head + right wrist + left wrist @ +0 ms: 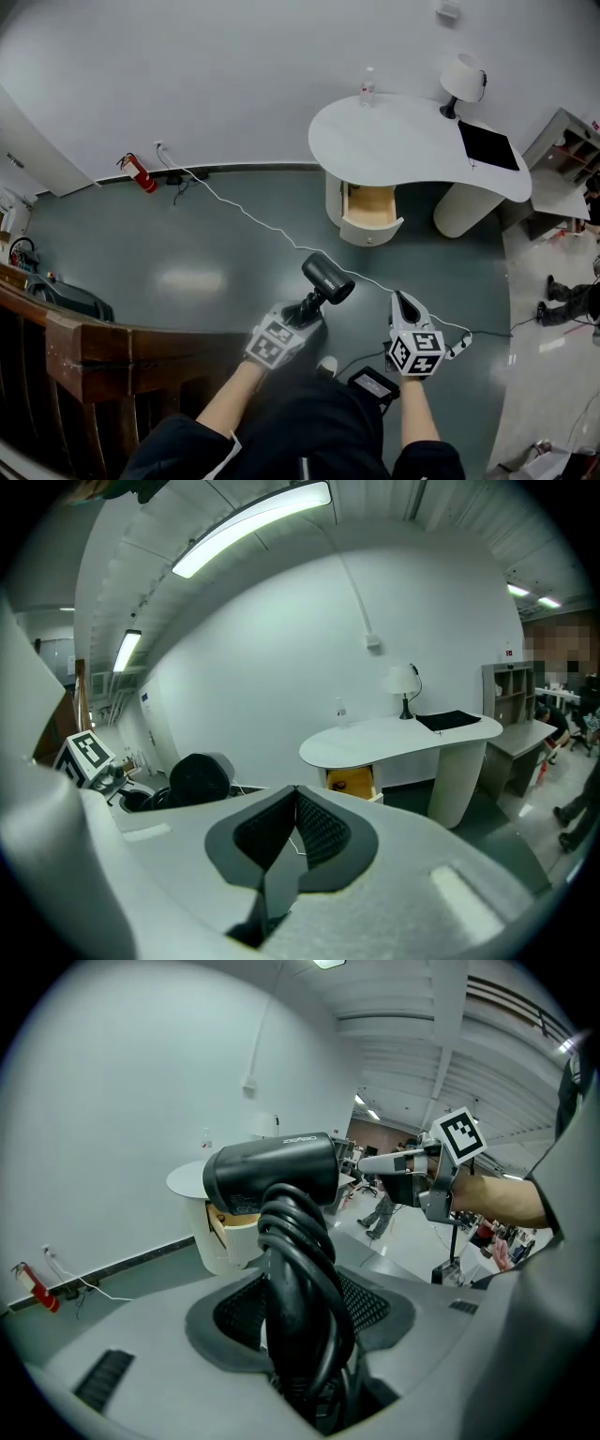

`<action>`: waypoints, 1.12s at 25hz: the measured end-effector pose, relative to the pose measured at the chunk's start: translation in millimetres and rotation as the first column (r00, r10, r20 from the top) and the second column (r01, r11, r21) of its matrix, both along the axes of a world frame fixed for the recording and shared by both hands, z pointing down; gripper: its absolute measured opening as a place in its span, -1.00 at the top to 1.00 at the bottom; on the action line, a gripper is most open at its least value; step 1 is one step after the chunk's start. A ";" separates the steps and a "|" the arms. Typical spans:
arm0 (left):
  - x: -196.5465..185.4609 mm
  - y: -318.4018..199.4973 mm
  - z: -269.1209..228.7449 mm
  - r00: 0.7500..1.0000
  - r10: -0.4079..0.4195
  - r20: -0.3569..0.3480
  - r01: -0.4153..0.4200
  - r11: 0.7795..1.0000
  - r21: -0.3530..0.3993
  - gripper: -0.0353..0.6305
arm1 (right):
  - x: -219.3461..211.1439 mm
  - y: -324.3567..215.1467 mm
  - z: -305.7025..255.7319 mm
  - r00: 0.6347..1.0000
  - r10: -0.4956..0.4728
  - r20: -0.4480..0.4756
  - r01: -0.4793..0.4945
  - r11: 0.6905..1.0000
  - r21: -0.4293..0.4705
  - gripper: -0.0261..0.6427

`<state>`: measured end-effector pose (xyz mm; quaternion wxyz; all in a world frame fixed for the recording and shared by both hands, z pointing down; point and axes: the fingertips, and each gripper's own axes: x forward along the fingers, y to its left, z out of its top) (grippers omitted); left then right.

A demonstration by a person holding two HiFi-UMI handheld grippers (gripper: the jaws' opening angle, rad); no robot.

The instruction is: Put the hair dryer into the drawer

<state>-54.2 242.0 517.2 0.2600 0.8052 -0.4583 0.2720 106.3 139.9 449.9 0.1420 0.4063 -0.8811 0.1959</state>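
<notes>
Left gripper (305, 315) is clamped on the hair dryer (328, 277) handle, right gripper (405, 306) is pinched together on nothing, and the drawer (370, 208) hangs open under the desk (394, 141).

hair dryer (327, 277) 1 | drawer (369, 208) 1 | desk (394, 141) 1 | lamp (462, 80) 1 | bottle (367, 86) 1, perhaps

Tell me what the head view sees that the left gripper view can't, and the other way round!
Only the head view shows the dark wooden railing and the flat black pad on the desk. Only the left gripper view shows the white ribbed ceiling and the left gripper's dark mesh pads clamping the dryer's cord-wrapped handle. Both show the black hair dryer, the curved white desk with its open wooden drawer, the red fire extinguisher and the right gripper.
</notes>
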 end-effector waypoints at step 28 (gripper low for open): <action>-39.1 -299.6 25.2 0.949 0.310 0.062 -0.311 0.951 -0.002 0.24 | -57.8 -260.8 28.8 0.986 0.133 -0.096 -0.134 0.991 -0.005 0.92</action>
